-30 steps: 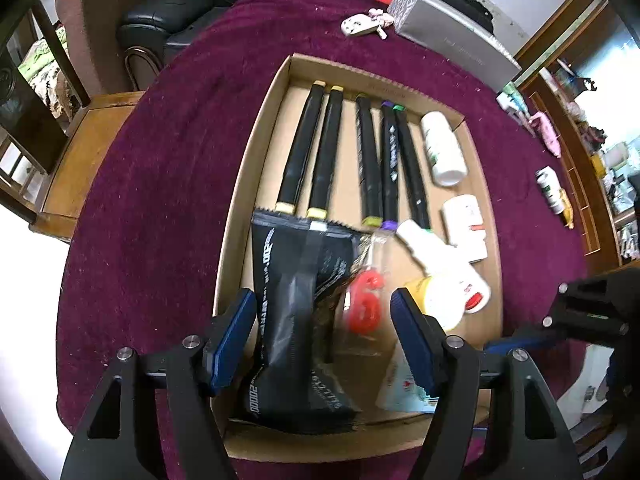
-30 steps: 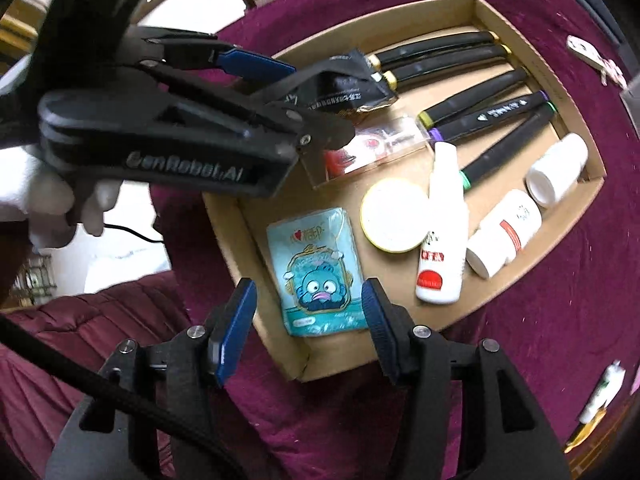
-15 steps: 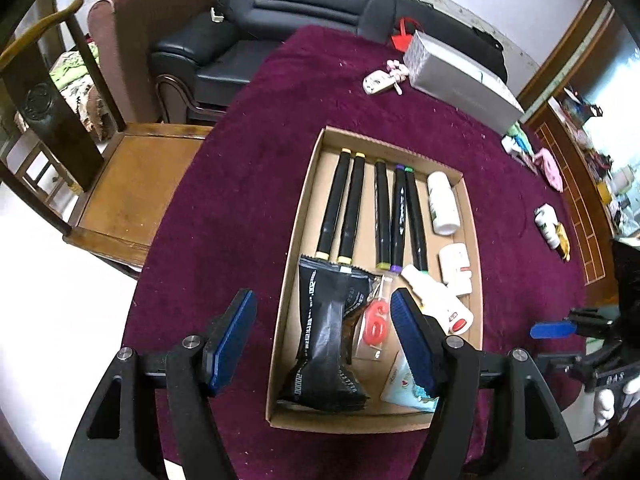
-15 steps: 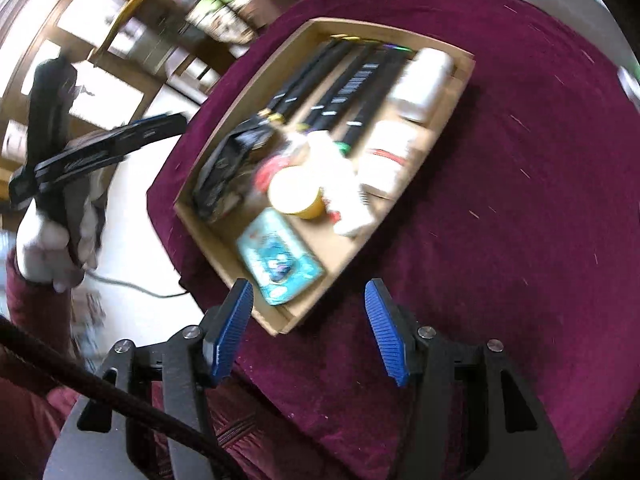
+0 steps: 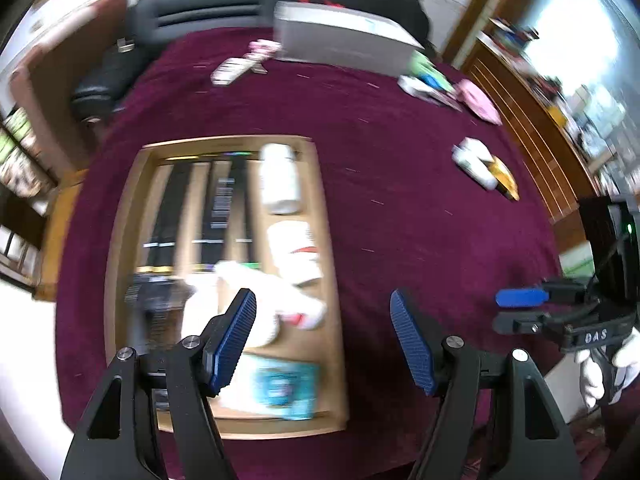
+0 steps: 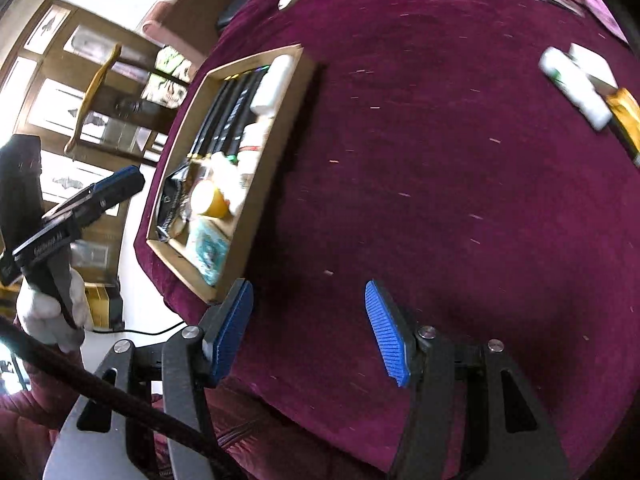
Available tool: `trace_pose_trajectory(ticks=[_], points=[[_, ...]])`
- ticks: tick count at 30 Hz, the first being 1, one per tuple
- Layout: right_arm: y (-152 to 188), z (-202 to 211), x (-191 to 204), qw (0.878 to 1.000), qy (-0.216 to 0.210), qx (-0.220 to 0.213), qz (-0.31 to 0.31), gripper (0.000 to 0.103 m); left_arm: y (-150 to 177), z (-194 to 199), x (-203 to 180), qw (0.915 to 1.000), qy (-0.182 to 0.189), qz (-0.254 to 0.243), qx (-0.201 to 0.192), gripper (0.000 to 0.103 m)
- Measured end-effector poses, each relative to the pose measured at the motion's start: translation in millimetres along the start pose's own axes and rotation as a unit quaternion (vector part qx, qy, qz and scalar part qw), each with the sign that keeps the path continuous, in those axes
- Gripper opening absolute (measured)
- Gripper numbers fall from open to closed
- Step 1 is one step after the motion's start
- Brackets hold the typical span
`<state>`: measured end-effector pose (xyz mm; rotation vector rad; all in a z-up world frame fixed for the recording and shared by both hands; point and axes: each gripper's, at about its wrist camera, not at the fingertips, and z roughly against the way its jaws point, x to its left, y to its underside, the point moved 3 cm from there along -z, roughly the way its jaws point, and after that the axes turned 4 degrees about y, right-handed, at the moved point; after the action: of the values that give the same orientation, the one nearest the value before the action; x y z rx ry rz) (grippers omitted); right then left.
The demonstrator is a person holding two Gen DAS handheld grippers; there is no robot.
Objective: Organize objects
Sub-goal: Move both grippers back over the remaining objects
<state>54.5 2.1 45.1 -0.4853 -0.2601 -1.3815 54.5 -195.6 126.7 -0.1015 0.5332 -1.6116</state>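
Both grippers empty. Left gripper (image 5: 324, 340) jaws spread, nothing between, over the maroon cloth (image 5: 400, 200) at the box's right wall. Right gripper (image 6: 308, 328) jaws spread too, having just opened a bit further, nothing between, over bare cloth at lower centre. Cardboard box (image 6: 280, 128) sits left of centre in the right view: black markers (image 6: 224, 116), white bottles (image 6: 272, 84), yellow lid (image 6: 208, 200), teal packet (image 6: 208, 248) inside. Loose white tube (image 6: 576, 88) lies on the cloth, upper right.

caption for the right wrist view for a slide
Open right gripper over burgundy tablecloth, beside filled cardboard tray.
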Motion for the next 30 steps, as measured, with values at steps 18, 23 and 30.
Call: trace_pose_trajectory(ticks=[18,23,30], points=[[46.8,76.4,-146.9,0.990,0.048,-0.054,-0.119,0.058,31.1,-132.8,-171.0,0.9838,-0.039,-0.132,0.116,0.063],[44.9,81.7,-165.7,0.989,0.052,-0.055,-0.128,0.058,36.3,-147.8,-178.1,0.9819,-0.045,-0.127,0.133,0.063],[26.2,83.0,-175.7,0.990,0.068,-0.055,-0.115,0.058,40.9,-160.7,-177.6,0.9806,-0.056,-0.109,0.153,0.063]])
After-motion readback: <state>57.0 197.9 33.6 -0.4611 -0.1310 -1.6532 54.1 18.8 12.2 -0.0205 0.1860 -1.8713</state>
